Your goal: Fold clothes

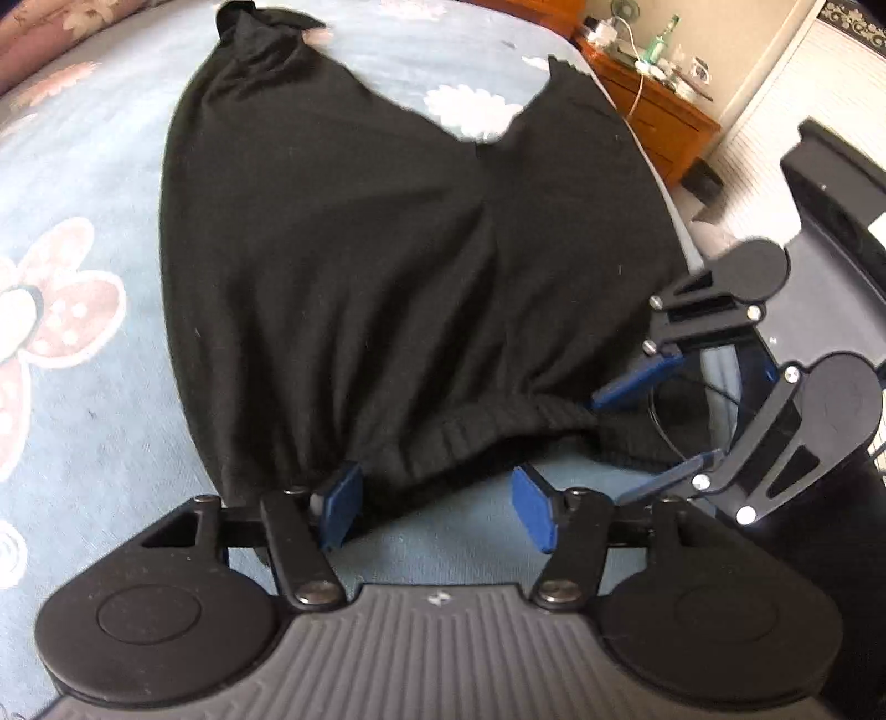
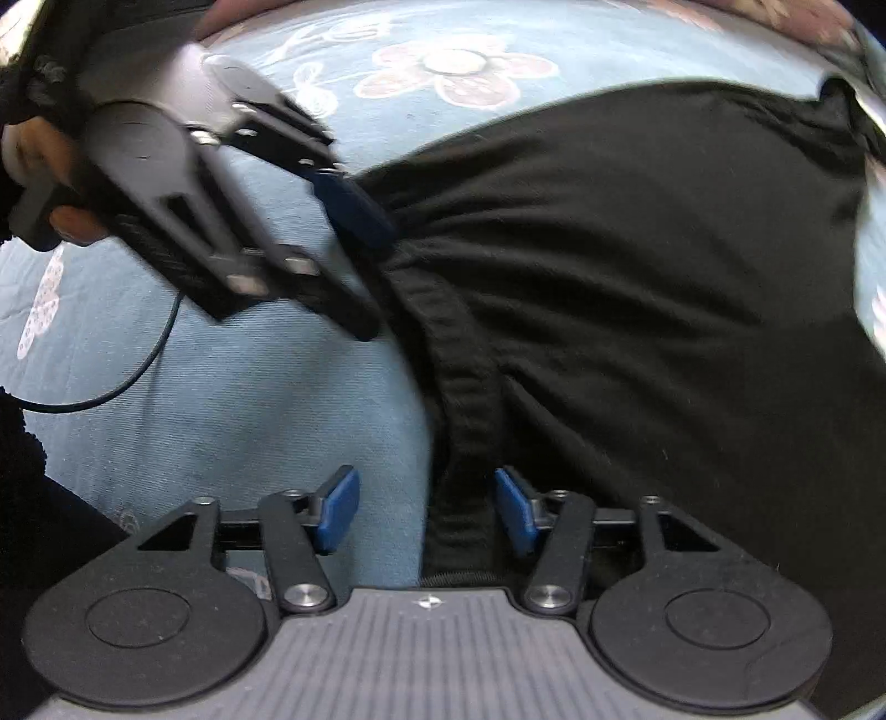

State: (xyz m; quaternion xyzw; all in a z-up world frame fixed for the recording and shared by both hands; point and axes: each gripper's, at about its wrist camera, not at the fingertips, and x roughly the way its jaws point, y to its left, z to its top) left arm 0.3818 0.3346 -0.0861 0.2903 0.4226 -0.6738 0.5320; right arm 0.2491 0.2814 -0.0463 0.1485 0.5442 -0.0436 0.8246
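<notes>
A black garment (image 1: 354, 266), knitted, with a ribbed hem (image 1: 476, 432) at its near edge, lies spread on a bed covered by a pale blue sheet (image 1: 83, 166) printed with pink flowers. Two narrower parts of the cloth reach toward the far side of the bed; the hem is gathered and creased.

The left gripper (image 1: 437, 501) points down at the near left part of the hem. Its jaws stand spread, the blue pads (image 1: 343, 501) clear of each other; the hem's edge lies at and between them, and no pad presses on it. The right gripper (image 2: 423, 509) stands at the right end of the hem, its jaws likewise spread, with a ridge of the ribbed band (image 2: 470, 387) lying between its blue pads (image 2: 515, 512), not pinched. A thin black cable (image 2: 133, 365) trails over the sheet.

Beyond the far right corner of the bed stands a wooden cabinet (image 1: 659, 111) with closed drawers; on its top are a green bottle (image 1: 662, 39) and small items too blurred to name. No open container shows any contents.
</notes>
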